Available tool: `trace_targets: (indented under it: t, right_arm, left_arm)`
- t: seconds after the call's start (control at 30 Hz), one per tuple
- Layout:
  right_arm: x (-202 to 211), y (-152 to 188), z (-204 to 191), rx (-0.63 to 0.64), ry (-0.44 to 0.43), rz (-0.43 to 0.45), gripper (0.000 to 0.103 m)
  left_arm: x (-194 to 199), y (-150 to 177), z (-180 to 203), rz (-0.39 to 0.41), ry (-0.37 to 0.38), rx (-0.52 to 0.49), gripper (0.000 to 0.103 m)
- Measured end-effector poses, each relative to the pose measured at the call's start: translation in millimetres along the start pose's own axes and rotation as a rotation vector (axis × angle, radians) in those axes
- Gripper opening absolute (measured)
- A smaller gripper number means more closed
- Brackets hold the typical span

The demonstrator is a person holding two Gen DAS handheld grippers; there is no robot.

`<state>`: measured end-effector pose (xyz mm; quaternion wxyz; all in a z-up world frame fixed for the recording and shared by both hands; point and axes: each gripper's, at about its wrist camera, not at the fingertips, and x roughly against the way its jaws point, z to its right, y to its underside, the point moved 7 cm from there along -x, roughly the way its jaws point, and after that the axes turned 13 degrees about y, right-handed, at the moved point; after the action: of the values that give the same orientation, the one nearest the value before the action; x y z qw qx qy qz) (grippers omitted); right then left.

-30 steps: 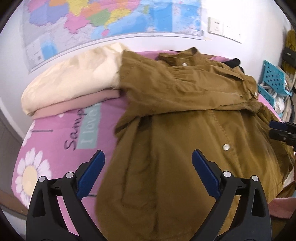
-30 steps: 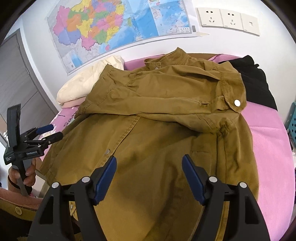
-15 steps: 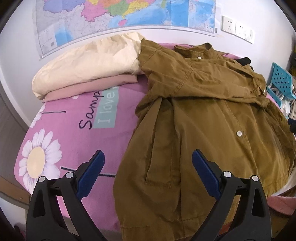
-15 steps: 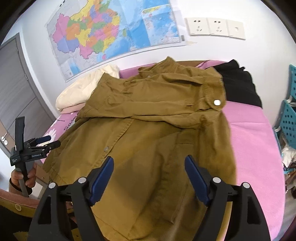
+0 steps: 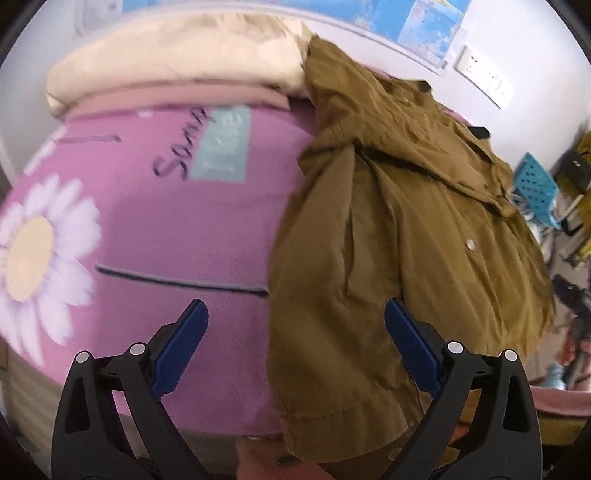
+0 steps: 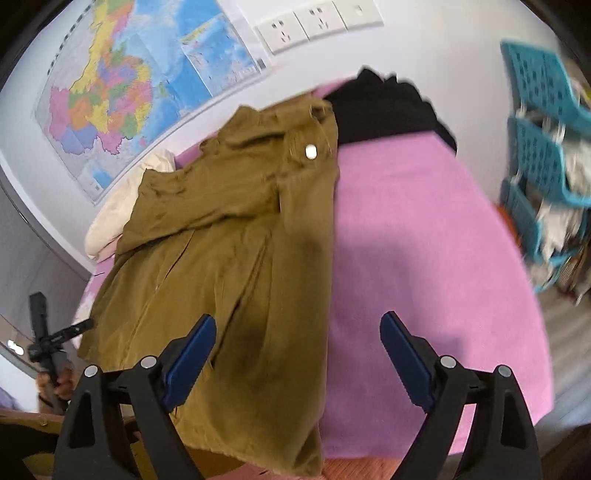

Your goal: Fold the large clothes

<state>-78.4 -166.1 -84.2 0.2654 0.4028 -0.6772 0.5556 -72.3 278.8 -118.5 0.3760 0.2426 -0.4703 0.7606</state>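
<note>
An olive-brown jacket (image 5: 388, 229) lies on the pink bed cover (image 5: 166, 221), its sleeves folded across the chest and its hem hanging over the near edge. My left gripper (image 5: 295, 332) is open and empty, above the jacket's left side edge near the hem. In the right wrist view the jacket (image 6: 229, 251) fills the left half. My right gripper (image 6: 299, 343) is open and empty, above the jacket's right side edge. The left gripper (image 6: 51, 339) shows small at the far left there, held in a hand.
Folded cream and pink bedding (image 5: 177, 70) lies at the bed's far left. A black garment (image 6: 384, 107) lies at the far right by the wall. Blue plastic baskets (image 6: 546, 155) stand right of the bed. A map (image 6: 140, 85) and sockets (image 6: 317, 22) are on the wall.
Both grippers have swung outward: the left view now takes in more bare cover left of the jacket, the right view more bare cover to its right. Both stay open. The jacket has not moved.
</note>
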Motion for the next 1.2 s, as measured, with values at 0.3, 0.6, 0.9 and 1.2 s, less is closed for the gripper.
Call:
trace_targets:
  t: [0.3,0.6,0.9,1.2]
  right_arm:
    - [-8,26,-24,0.079,-0.111,-0.072,0.085]
    - [-8,33,-41,0.047,-0.323,-0.119,0.075]
    - [11,20,-52,0.022,-0.396,-0.072,0.014]
    - [115,-7,-51,0.022,-0.560,0.134,0.015]
  left_arm:
    - [-16,20,37,-0.093,0.099,-0.131,0.097]
    - [-19,20,51,-0.097,0.278,-0.105,0.098]
    - [-5,11,45,-0.036,0.292,0.018,0.013]
    - [87,-4,81,0.136,0.424,-0.070,0.011]
